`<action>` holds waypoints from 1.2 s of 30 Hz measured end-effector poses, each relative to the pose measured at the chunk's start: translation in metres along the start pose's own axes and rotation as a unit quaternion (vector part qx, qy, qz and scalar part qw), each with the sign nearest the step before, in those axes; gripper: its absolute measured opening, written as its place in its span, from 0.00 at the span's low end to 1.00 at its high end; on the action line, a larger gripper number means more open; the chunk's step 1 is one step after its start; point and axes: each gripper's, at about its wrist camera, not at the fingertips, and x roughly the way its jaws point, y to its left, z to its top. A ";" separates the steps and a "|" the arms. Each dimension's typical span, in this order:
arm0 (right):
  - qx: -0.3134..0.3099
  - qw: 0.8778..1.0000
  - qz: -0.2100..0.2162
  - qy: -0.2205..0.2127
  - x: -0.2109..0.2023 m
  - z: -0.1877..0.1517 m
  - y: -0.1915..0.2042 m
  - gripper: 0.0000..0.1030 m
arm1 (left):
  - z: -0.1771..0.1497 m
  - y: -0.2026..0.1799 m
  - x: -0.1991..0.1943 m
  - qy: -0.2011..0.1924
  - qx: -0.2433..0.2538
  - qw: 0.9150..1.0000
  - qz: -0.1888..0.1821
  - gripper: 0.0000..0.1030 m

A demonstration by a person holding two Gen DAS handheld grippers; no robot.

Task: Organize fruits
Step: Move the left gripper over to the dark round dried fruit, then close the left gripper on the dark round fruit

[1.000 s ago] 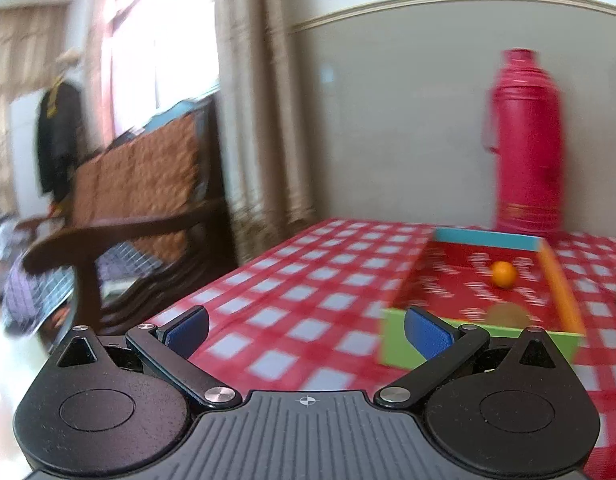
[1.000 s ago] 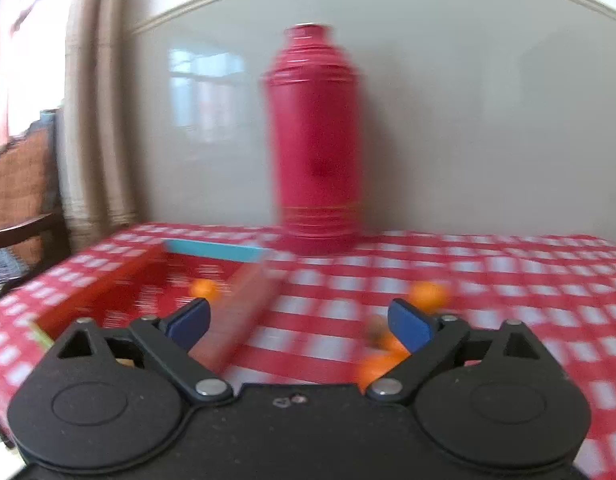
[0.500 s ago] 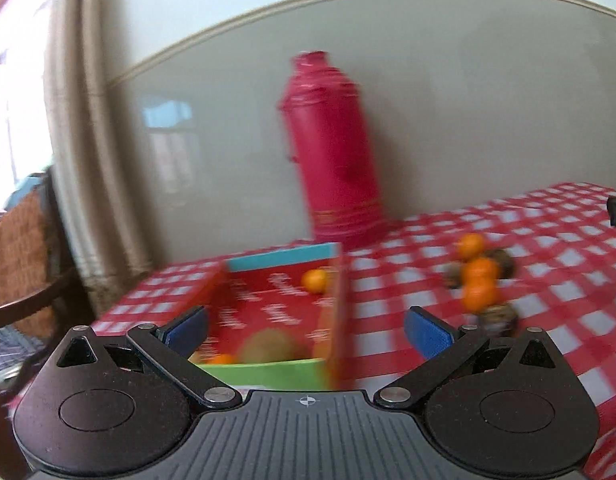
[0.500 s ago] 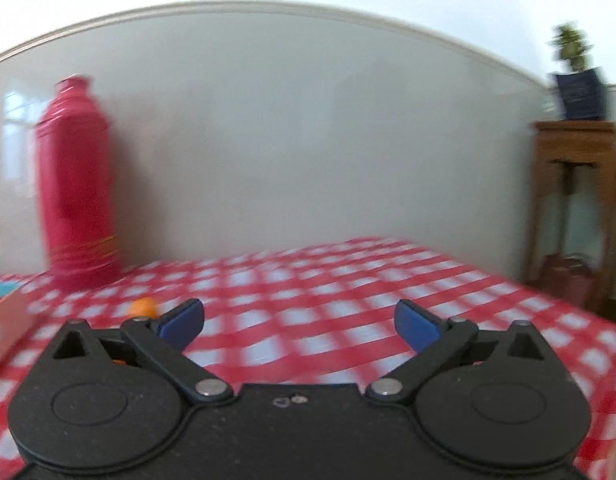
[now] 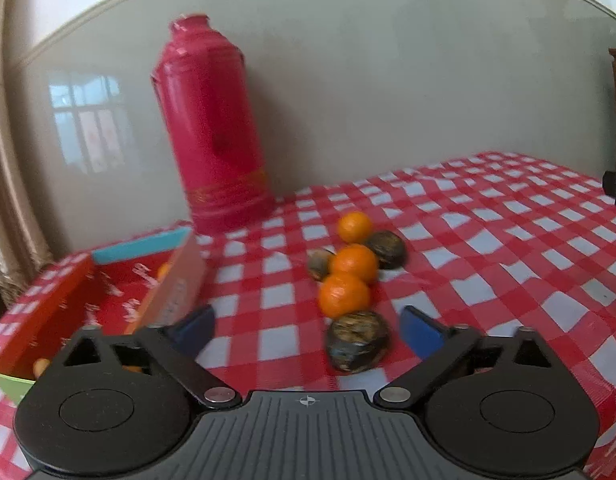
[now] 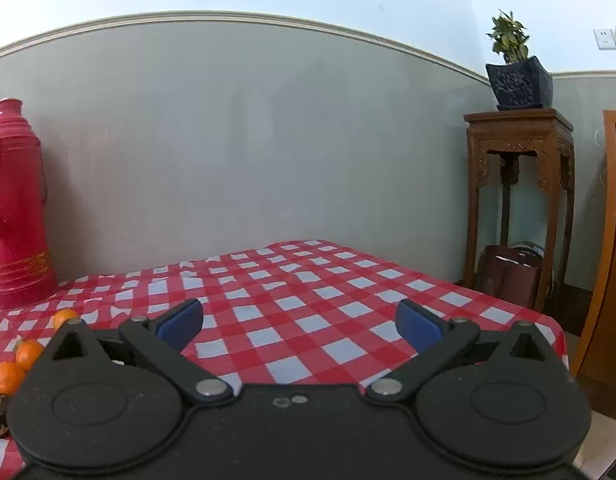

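Three oranges and three dark brown fruits lie in a cluster on the red checked tablecloth. The nearest dark fruit sits between the blue pads of my left gripper, closer to the right pad; the jaws are closing and do not press on it. A colourful box with an orange inside stands at the left. My right gripper is open over bare cloth, with the oranges far to its left.
A tall red thermos stands at the wall behind the box and fruits. Beyond the table's right edge are a carved wooden stand bearing a potted plant, a bag beneath it, and an orange-brown cabinet.
Both views have swung right. The left one went from the chair and box to the fruit cluster, its jaws narrowing slightly. The right one went from the thermos to bare cloth and the plant stand.
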 end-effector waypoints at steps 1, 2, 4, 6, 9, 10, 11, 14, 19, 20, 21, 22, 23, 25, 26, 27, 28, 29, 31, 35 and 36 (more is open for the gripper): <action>-0.001 1.000 -0.005 0.001 0.001 0.000 -0.001 0.95 | 0.001 -0.003 0.006 0.008 0.001 1.000 -0.004 0.87; -0.001 1.000 -0.008 0.001 0.000 0.000 -0.002 0.95 | 0.001 -0.005 0.010 0.014 0.000 1.000 -0.005 0.87; 0.004 1.000 -0.008 0.001 0.000 0.000 -0.005 0.95 | 0.000 -0.009 0.017 0.021 -0.003 1.000 -0.006 0.87; 0.006 1.000 -0.007 0.003 0.000 0.000 -0.005 0.95 | 0.000 -0.011 0.023 0.029 -0.009 0.999 -0.009 0.87; 0.005 1.000 -0.003 0.009 0.001 0.000 -0.005 0.95 | -0.002 -0.012 0.030 0.041 -0.019 0.999 -0.013 0.85; 0.005 1.000 -0.001 0.010 0.002 -0.001 -0.005 0.95 | -0.002 -0.013 0.032 0.044 -0.022 0.999 -0.014 0.85; 0.005 1.000 0.000 0.011 0.002 -0.001 -0.005 0.95 | -0.002 -0.013 0.034 0.047 -0.024 0.999 -0.015 0.85; 0.002 1.000 0.005 0.012 0.002 -0.001 -0.003 0.95 | -0.003 -0.015 0.038 0.052 -0.027 0.998 -0.017 0.83; 0.001 1.000 0.011 0.017 0.003 -0.002 -0.001 0.95 | -0.004 -0.018 0.043 0.060 -0.030 0.997 -0.025 0.74; 0.002 1.000 0.012 0.018 0.003 -0.002 -0.001 0.95 | -0.005 -0.018 0.043 0.060 -0.031 0.997 -0.026 0.73; 0.002 1.000 0.013 0.018 0.003 -0.002 -0.001 0.95 | -0.004 -0.018 0.043 0.059 -0.032 0.997 -0.028 0.70; 0.002 1.000 0.014 0.019 0.003 -0.002 0.000 0.95 | -0.005 -0.018 0.043 0.058 -0.033 0.997 -0.033 0.67; 0.002 1.000 0.015 0.020 0.004 -0.002 0.000 0.95 | -0.005 -0.019 0.042 0.057 -0.034 0.997 -0.036 0.57; 0.002 1.000 0.017 0.021 0.004 -0.002 0.001 0.95 | -0.005 -0.020 0.041 0.055 -0.033 0.997 -0.039 0.45; 0.002 1.000 0.018 0.022 0.004 -0.002 0.001 0.95 | -0.005 -0.020 0.041 0.054 -0.033 0.997 -0.039 0.44; 0.002 1.000 0.018 0.023 0.004 -0.002 0.002 0.95 | -0.005 -0.019 0.041 0.054 -0.035 0.997 -0.040 0.44; 0.000 1.000 0.019 0.024 0.005 -0.003 0.003 0.95 | -0.005 -0.019 0.041 0.053 -0.037 0.997 -0.040 0.44; 0.000 0.999 0.020 0.025 0.005 -0.003 0.003 0.95 | -0.005 -0.018 0.041 0.053 -0.039 0.997 -0.040 0.44; -0.001 0.999 0.022 0.026 0.005 -0.003 0.004 0.95 | -0.005 -0.017 0.041 0.054 -0.043 0.997 -0.042 0.44; 0.000 0.999 0.025 0.026 0.005 -0.003 0.005 0.95 | -0.004 -0.015 0.039 0.050 -0.046 0.997 -0.045 0.44; 0.000 0.999 0.026 0.027 0.005 -0.003 0.005 0.95 | -0.004 -0.015 0.039 0.049 -0.047 0.997 -0.046 0.44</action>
